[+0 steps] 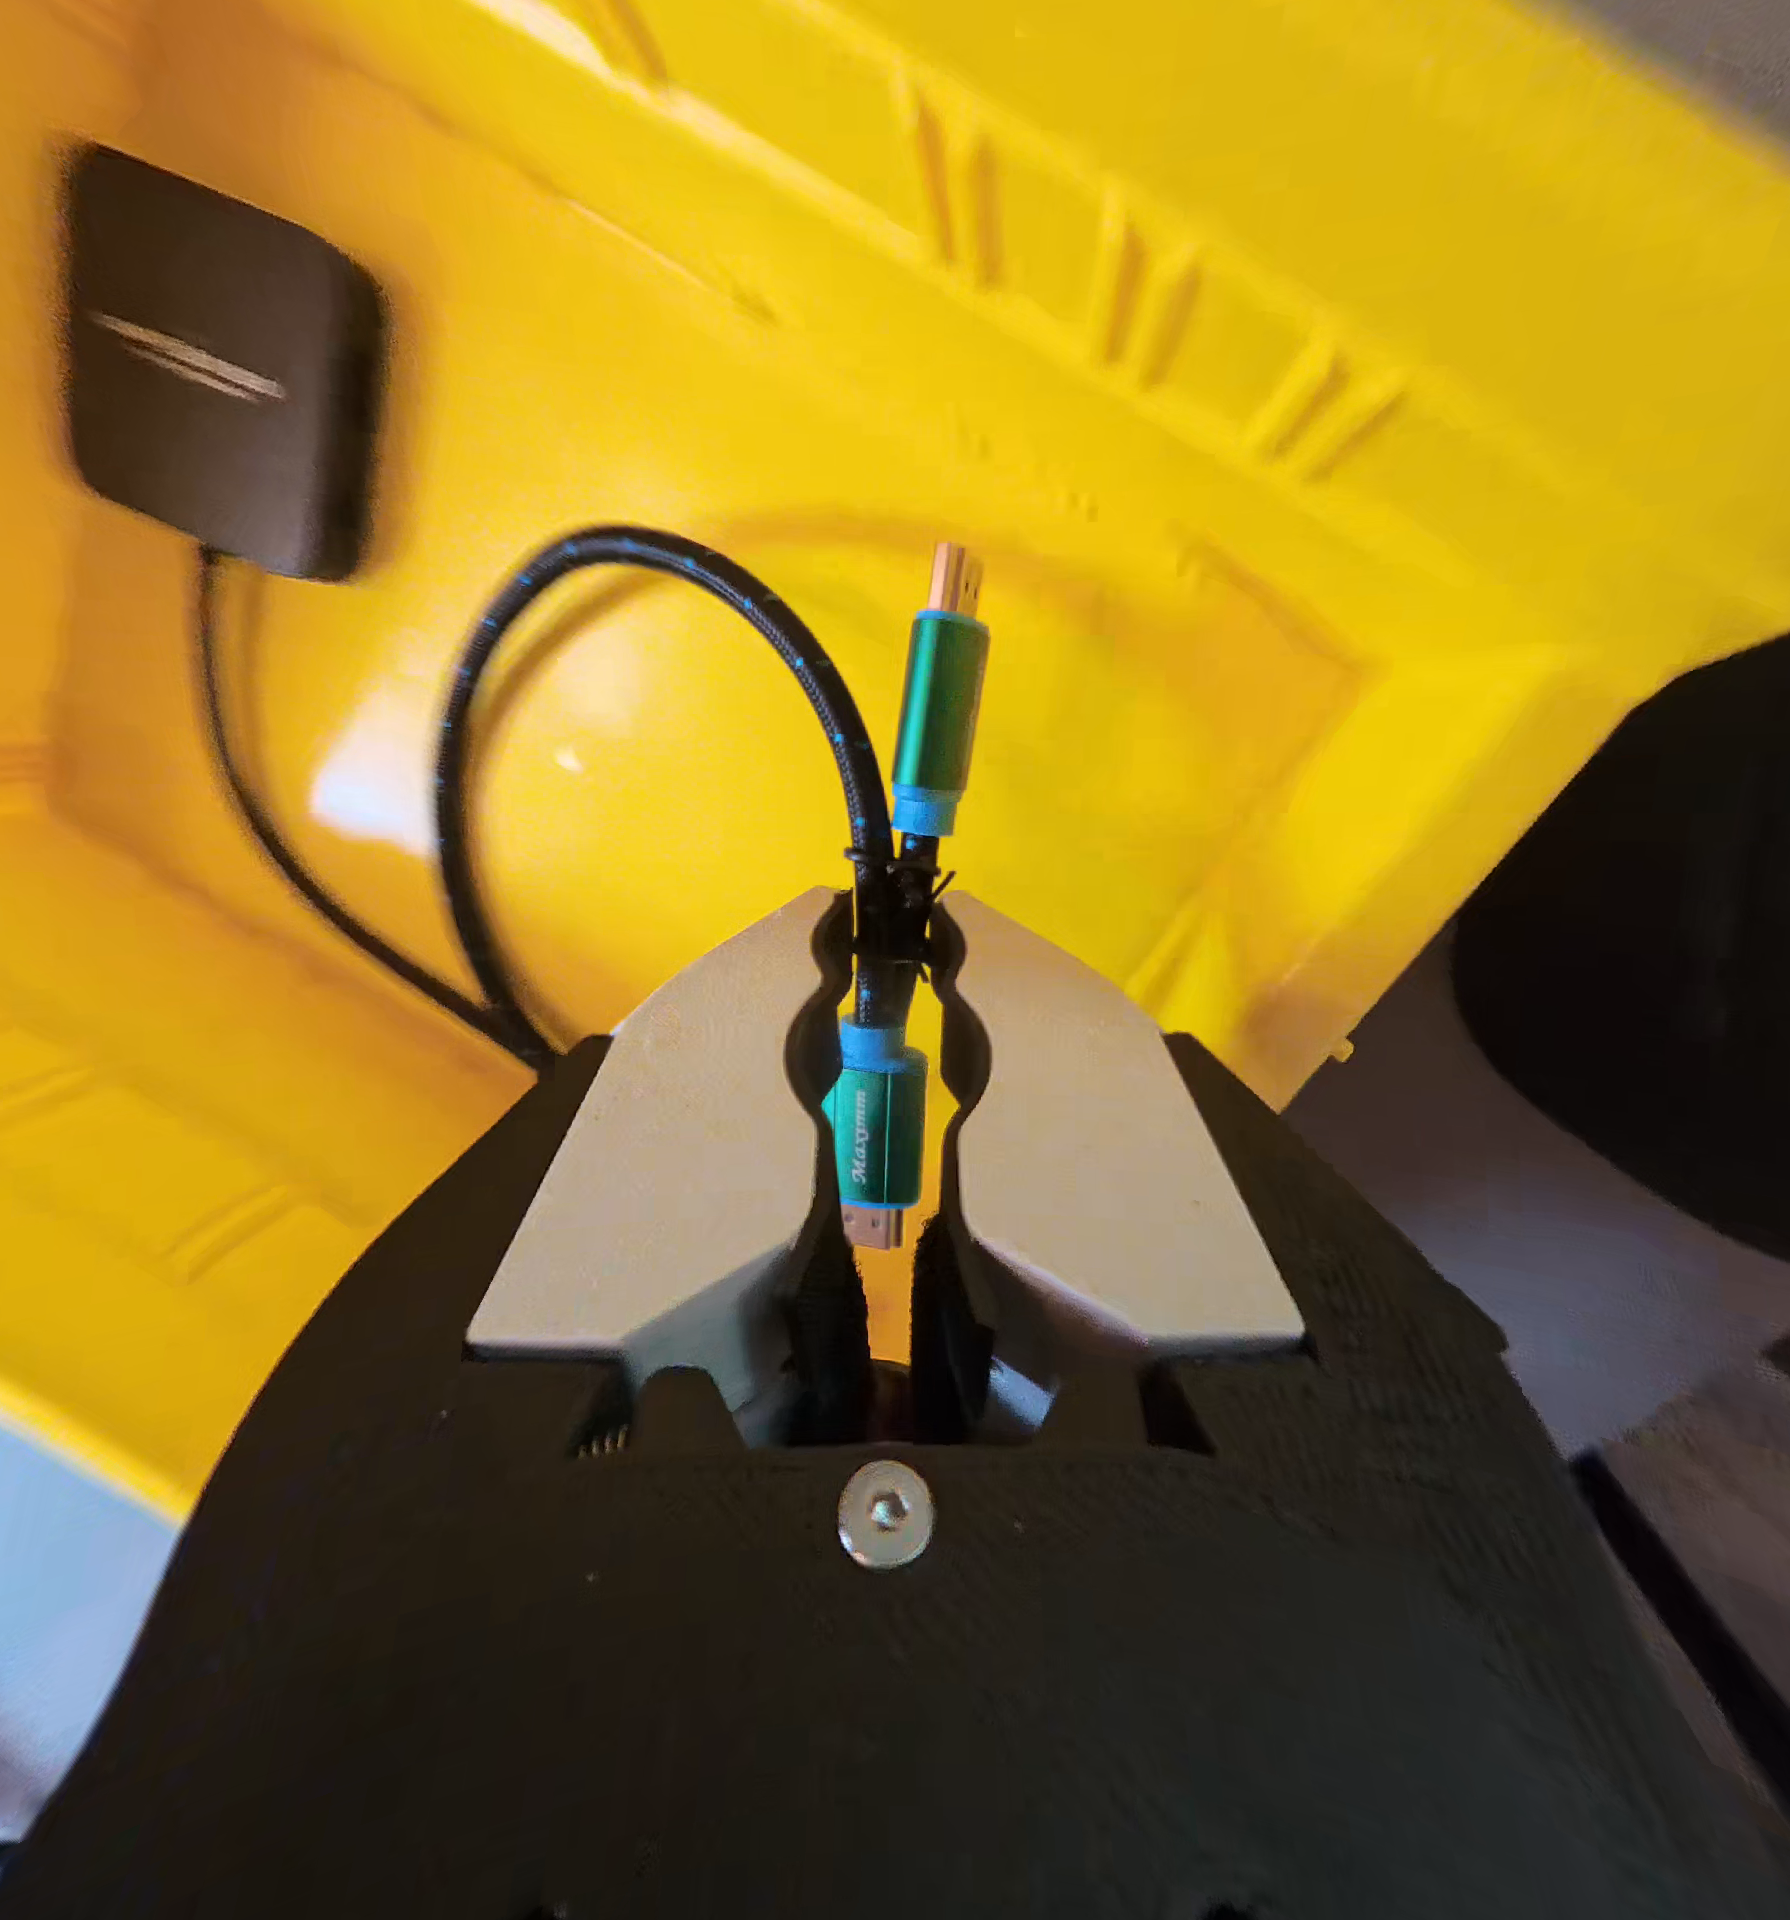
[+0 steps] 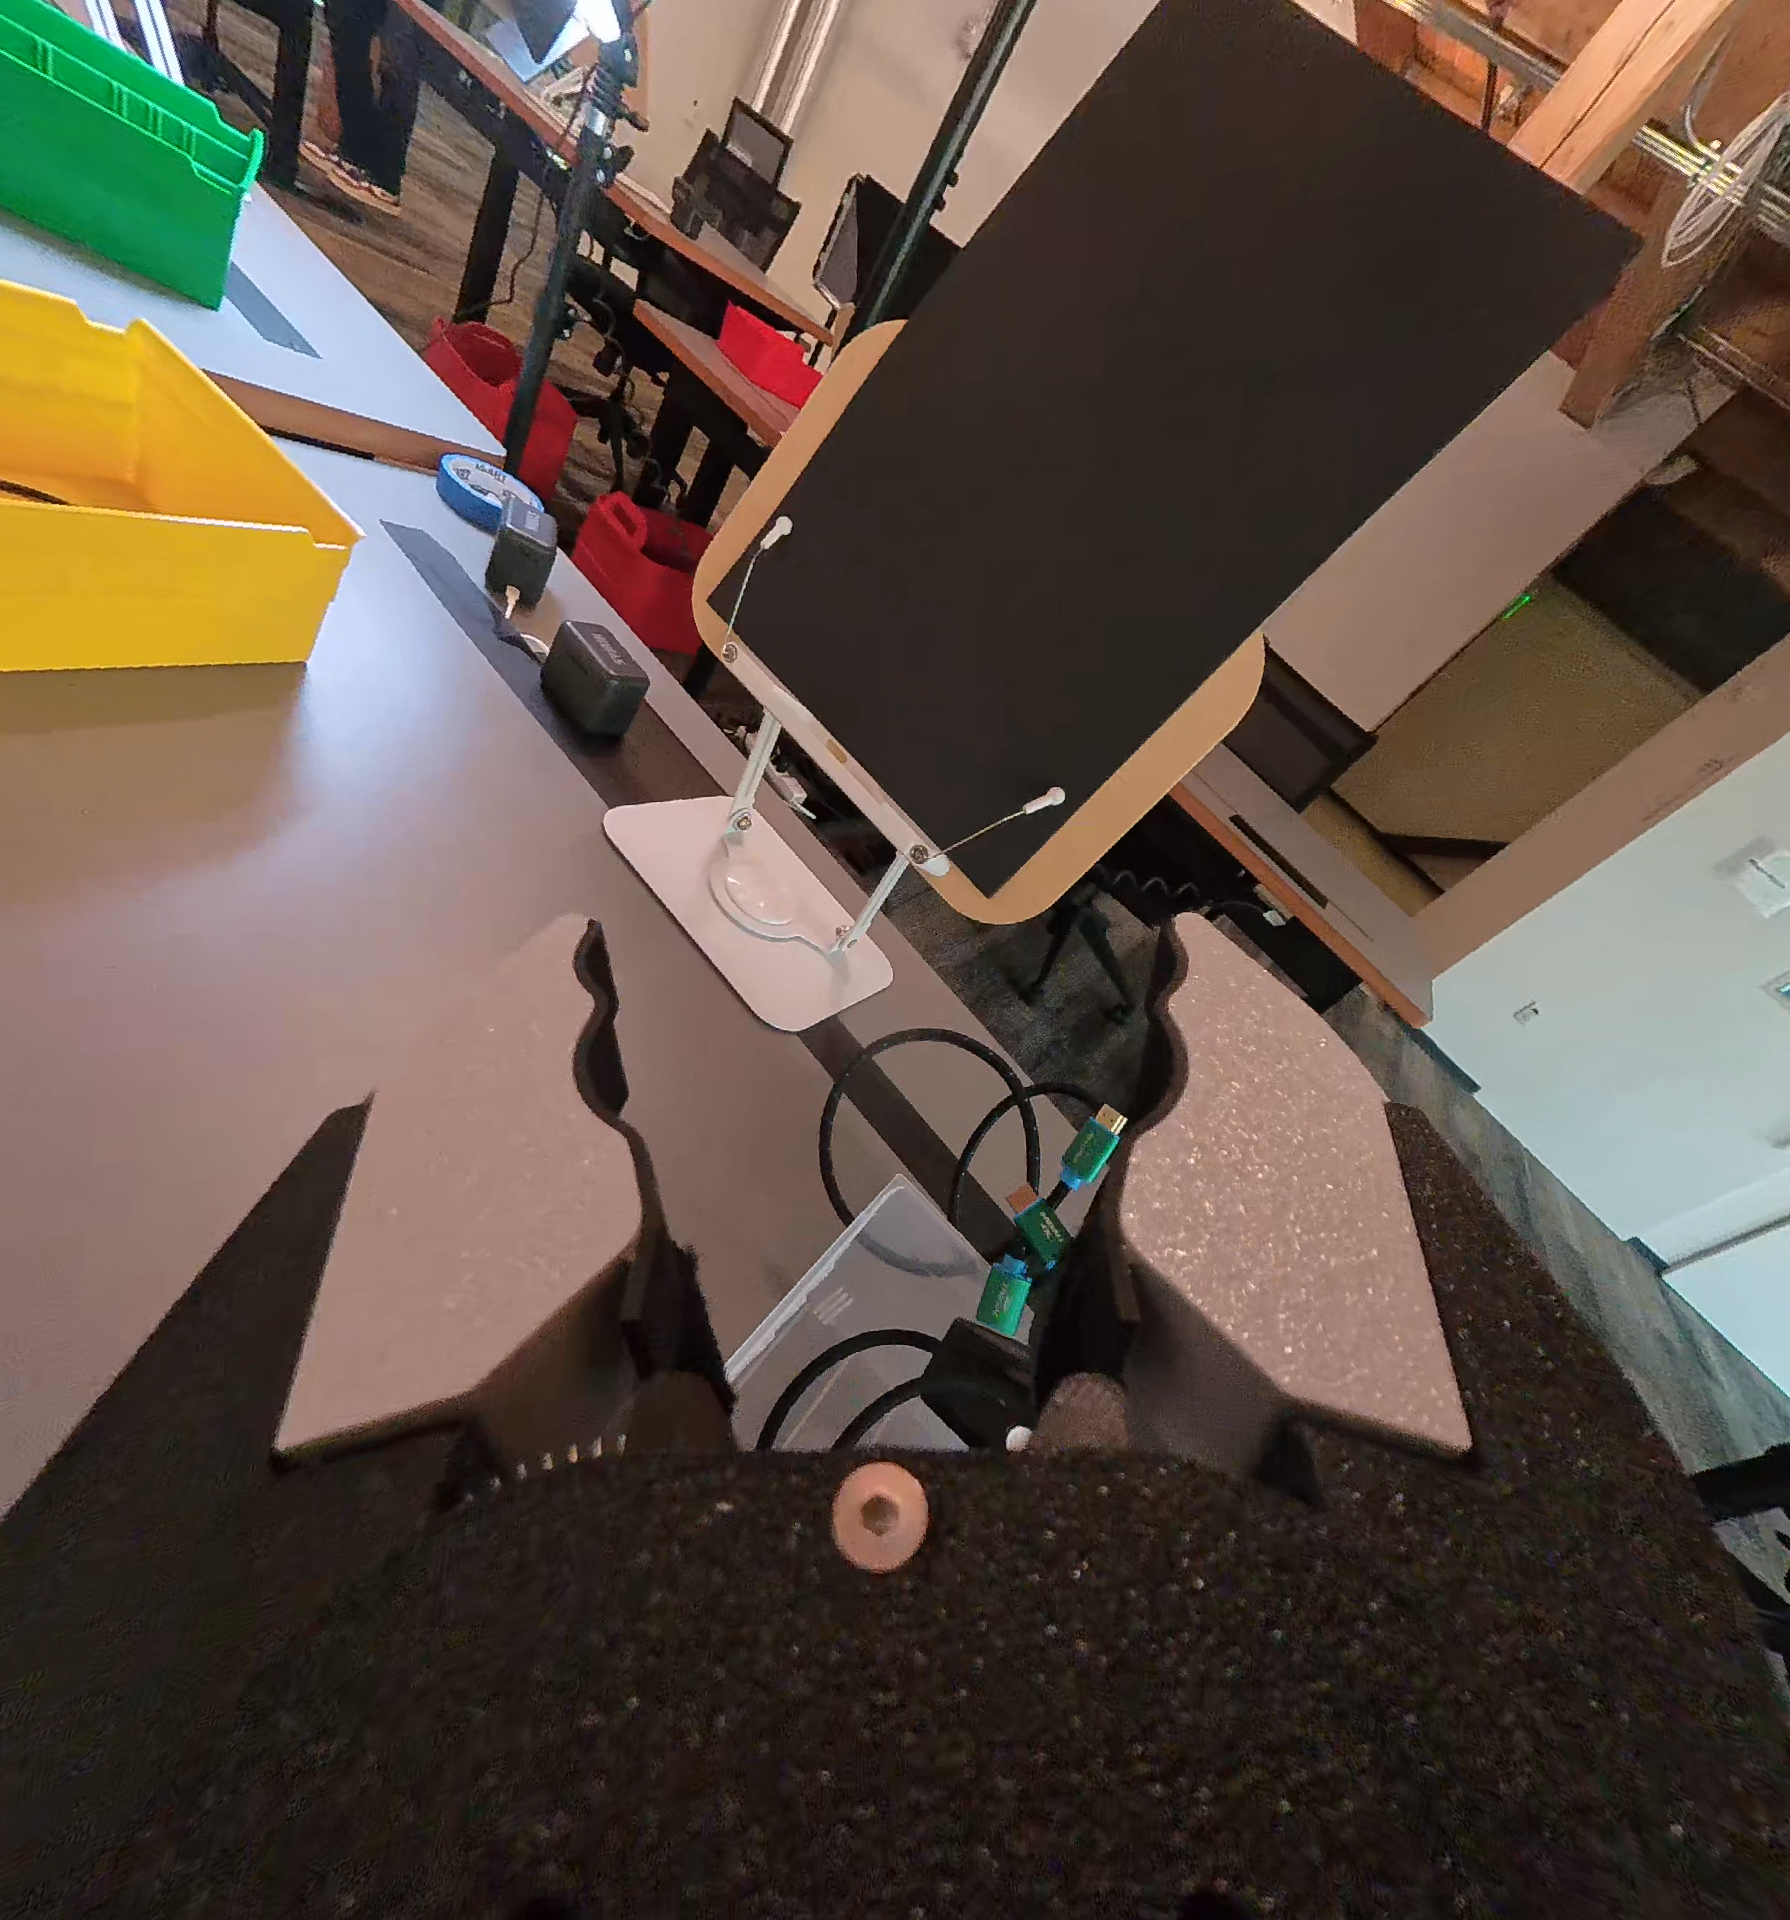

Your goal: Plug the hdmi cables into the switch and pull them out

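Bench (image 2: 195,935) surface is stretching grey under the right wrist view, carrying a yellow bin (image 2: 122,540) at 10 o'clock and a green bin (image 2: 80,156) beyond it at 11. A black panel (image 2: 1130,447) on a white stand (image 2: 756,914) is tilting at 12 to 1 o'clock. The right claw (image 2: 880,997) is standing spread wide, gripping nothing. Between its fingers, low at 6 o'clock, more HDMI cables (image 2: 1047,1226) with green plugs are lying beside a clear plastic case (image 2: 870,1278), their plugs pointing toward 1 o'clock.

In the left wrist view, the inside of the yellow bin (image 1: 1078,416) is filling the frame. A black switch (image 1: 216,353) is lying in it at 10 o'clock, blurred, its thin lead trailing toward 7. The left claw (image 1: 896,914) is pressing together on a bundled HDMI cable (image 1: 652,665) at its tie. The cable's long axis is running 6 to 12: one green plug (image 1: 941,717) is pointing its gold tip to 12, away from the claw, while the other green plug (image 1: 875,1138) is pointing to 6, sitting between the fingers. The braided loop is arching toward 10 o'clock.
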`<state>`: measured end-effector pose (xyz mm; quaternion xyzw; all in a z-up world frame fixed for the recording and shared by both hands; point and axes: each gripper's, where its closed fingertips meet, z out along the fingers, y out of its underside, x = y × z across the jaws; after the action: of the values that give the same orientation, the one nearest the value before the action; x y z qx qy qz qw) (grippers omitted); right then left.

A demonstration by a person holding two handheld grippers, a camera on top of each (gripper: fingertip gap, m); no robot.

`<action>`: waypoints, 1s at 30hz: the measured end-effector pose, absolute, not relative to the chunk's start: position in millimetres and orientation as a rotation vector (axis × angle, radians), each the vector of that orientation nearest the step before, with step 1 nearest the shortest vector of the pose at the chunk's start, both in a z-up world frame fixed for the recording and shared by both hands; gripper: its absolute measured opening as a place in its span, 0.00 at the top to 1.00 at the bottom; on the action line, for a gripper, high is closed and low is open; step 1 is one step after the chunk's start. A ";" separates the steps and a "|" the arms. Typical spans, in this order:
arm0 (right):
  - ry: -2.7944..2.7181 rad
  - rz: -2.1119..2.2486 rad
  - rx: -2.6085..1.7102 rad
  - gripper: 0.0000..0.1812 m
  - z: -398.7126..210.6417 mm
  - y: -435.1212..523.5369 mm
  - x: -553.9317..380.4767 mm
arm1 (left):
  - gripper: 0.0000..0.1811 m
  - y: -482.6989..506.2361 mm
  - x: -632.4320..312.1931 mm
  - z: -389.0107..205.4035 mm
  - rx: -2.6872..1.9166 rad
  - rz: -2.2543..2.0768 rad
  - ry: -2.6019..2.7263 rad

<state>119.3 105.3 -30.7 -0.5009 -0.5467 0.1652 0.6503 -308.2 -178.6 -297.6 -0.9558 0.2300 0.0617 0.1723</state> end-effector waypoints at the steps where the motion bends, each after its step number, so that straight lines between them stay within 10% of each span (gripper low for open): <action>1: -1.249 0.381 -1.134 0.46 -31.1 103.8 117.3 | 0.92 -173.9 -310.5 -285.2 -2.642 0.231 0.619; 21: -1.665 0.602 -0.679 0.48 -56.1 -0.4 13.2 | 0.93 -130.0 -156.6 -71.5 -1.310 0.036 0.348; 30: -1.428 1.290 -0.296 0.70 -22.2 -115.1 -31.7 | 0.93 -116.2 -83.8 -41.2 -1.040 -0.189 0.300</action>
<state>-31.7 -115.1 -22.2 -0.1255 -0.6063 0.5479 0.5625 -83.8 -116.2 -41.2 -0.4944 0.1425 -0.0899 0.8528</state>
